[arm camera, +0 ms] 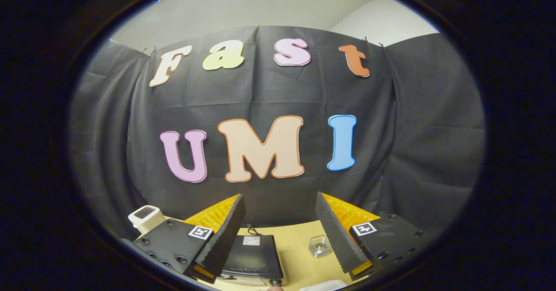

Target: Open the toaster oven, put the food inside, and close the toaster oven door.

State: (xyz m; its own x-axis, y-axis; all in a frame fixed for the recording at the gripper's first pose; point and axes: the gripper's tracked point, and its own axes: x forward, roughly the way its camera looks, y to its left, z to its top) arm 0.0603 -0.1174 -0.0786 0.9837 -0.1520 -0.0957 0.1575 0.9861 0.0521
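In the gripper view, the gripper (280, 221) is being held high above the worktop (299, 243), its jaws spread wide with nothing between them. The black toaster oven (252, 256) is being seen from above, below and between the fingers, nearer the left one. A small clear glass container (320, 246) is resting on the worktop just beside the right finger. A white boxy appliance (145, 217) is being shown beyond the left finger, against the black cloth wall (412, 130).

Black toaster oven (254, 256) seen from above on tan tabletop, btwn & below the spread gripper (280, 208) fingers.
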